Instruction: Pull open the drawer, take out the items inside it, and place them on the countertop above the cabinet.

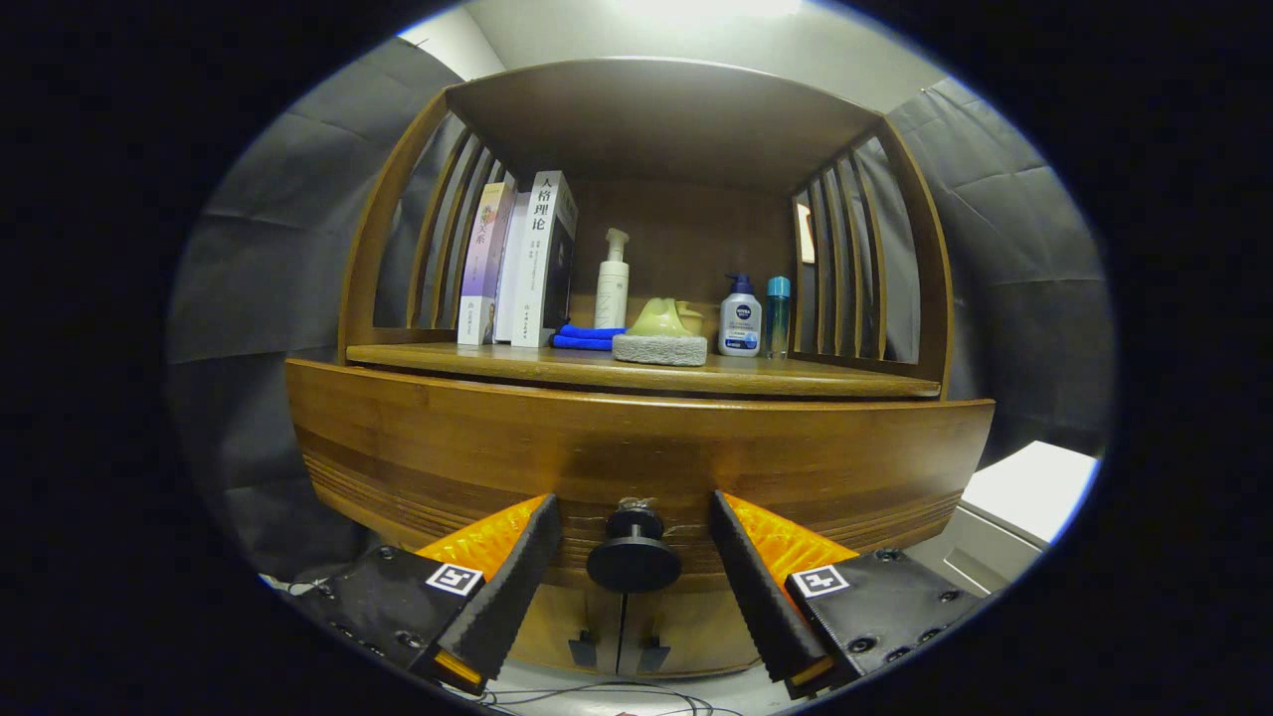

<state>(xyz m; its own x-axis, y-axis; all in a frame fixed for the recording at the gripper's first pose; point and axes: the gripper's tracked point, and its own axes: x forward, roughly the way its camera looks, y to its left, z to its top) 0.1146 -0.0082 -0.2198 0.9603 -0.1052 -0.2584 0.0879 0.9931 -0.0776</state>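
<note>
On the surface stand three books, three bottles (one white pump, one blue-capped, one teal-capped), one blue cloth, and one green object on one grey sponge. Below is one drawer knob.

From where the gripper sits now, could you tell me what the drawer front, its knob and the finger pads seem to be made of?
Drawer front: wood, probably varnished, with visible grain and a soft sheen.
Knob: matte black, plastic or painted metal; the look leaves it open.
Finger pads: black, ribbed, probably rubber.
The gripper is open, with the knob between its fingers, neither touching it.
</note>
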